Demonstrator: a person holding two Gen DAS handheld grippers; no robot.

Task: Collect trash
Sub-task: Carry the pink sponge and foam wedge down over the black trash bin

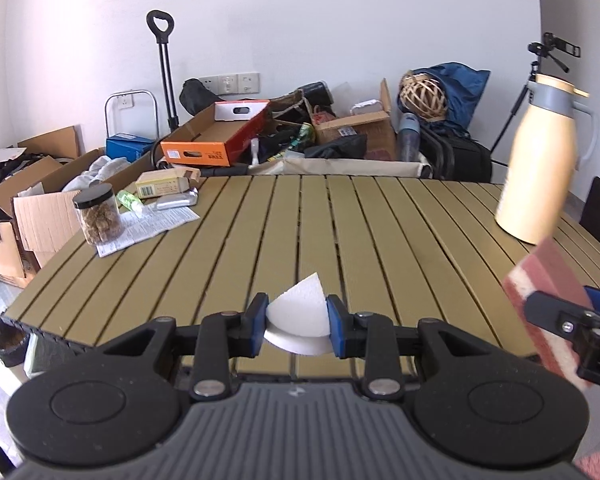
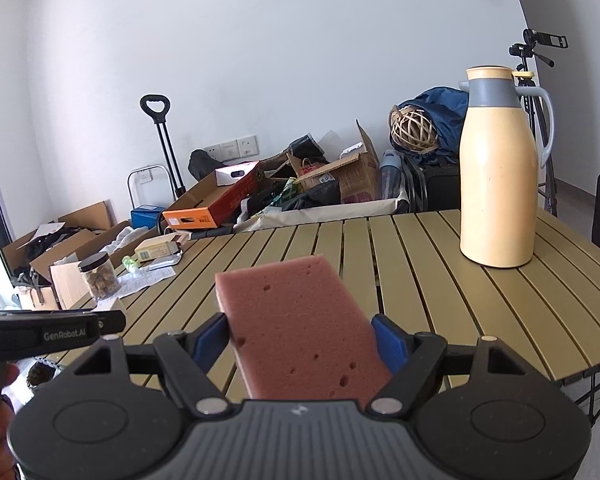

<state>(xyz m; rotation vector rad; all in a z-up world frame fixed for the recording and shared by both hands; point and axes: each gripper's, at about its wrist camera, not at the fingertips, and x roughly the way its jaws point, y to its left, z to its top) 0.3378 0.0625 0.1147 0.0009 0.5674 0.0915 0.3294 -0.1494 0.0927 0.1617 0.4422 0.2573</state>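
My left gripper (image 1: 297,326) is shut on a folded white foam piece (image 1: 298,314), held above the near edge of the olive slatted table (image 1: 340,220). My right gripper (image 2: 302,340) is shut on a pink sponge (image 2: 296,320) with a pale underside; it lies flat between the blue pads and sticks out forward over the table. In the left wrist view the same sponge (image 1: 548,292) and the right gripper show at the right edge. The left gripper's black body (image 2: 52,332) enters the right wrist view at the left, with a hand below it.
A cream thermos jug (image 2: 500,184) stands at the table's right. At the far left corner sit a black-lidded jar (image 1: 98,216), a printed sheet (image 1: 152,226), a small green bottle, a foil pack and a yellow box (image 1: 166,184). Cardboard boxes, bags and a tripod crowd the floor behind.
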